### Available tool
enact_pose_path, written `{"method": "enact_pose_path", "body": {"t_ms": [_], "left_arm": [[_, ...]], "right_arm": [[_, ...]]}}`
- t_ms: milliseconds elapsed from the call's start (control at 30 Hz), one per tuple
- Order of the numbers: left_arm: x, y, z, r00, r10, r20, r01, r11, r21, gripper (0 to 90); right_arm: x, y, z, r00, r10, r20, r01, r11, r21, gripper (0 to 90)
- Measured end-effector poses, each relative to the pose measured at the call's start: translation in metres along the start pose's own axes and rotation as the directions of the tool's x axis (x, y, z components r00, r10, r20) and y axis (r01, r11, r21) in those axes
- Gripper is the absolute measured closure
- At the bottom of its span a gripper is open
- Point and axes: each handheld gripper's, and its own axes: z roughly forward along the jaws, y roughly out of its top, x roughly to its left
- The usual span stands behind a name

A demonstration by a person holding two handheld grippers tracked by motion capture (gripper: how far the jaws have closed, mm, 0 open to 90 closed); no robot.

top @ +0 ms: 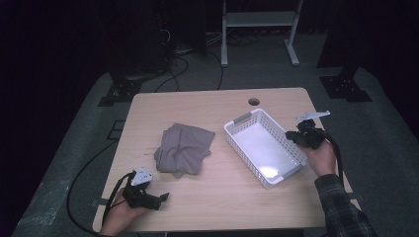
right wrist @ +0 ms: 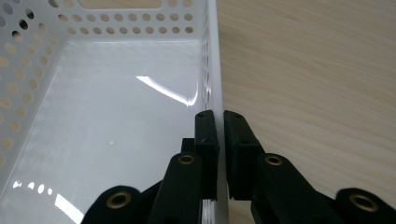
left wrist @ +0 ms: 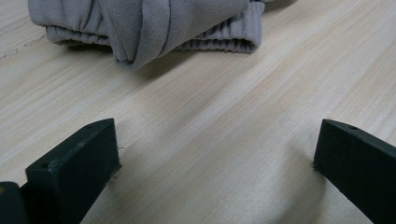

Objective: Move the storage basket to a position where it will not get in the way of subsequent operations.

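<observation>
1. Two grippers are in our hands; our right gripper [right wrist: 220,122] has its jaws pinched tight on the long side wall of the white basket [top: 248,121], one jaw inside and one outside.
2. That basket sits at an angle on the right part of the wooden table [top: 222,197], its floor bare and shiny.
3. Our left gripper [left wrist: 215,154] rests low at the table's near left corner, jaws spread wide with only bare wood between them.
4. Just ahead of those open jaws we see the folded grey cloth [top: 184,148], lying left of the basket, near it but apart from it.
</observation>
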Motion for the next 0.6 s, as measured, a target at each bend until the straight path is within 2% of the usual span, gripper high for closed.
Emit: {"method": "enact_pose_path", "body": {"t_ms": [233,267,300,367,467,600], "left_arm": [[0.000,0.000,0.000,1.0000,0.000,0.000,0.000,1.0000,0.001,0.0],[0.000,0.000,0.000,1.0000,0.000,0.000,0.000,1.0000,0.000,0.0],[0.000,0.000,0.000,1.0000,0.000,0.000,0.000,1.0000,0.001,0.0],[0.000,0.000,0.000,1.0000,0.000,0.000,0.000,1.0000,0.000,0.0],[0.000,0.000,0.000,1.0000,0.000,0.000,0.000,1.0000,0.001,0.0],[0.000,0.000,0.000,1.0000,0.001,0.000,-0.001,1.0000,0.001,0.0]], "right_arm": [[-0.021,0.002,0.001,0.9986,0.023,0.047,-0.023,1.000,0.001,82.8],[-0.024,0.002,0.001,0.9981,0.023,0.057,-0.024,1.000,0.003,81.7],[-0.025,0.002,0.001,0.9978,0.016,0.065,-0.016,1.000,0.000,76.3],[-0.026,0.002,-0.003,0.9960,0.020,0.087,-0.019,1.000,-0.013,67.0],[-0.024,0.003,-0.013,0.9956,0.031,0.088,-0.027,0.998,-0.051,62.2],[-0.016,0.004,-0.024,0.9974,0.029,0.065,-0.025,0.997,-0.067,56.9]]}}
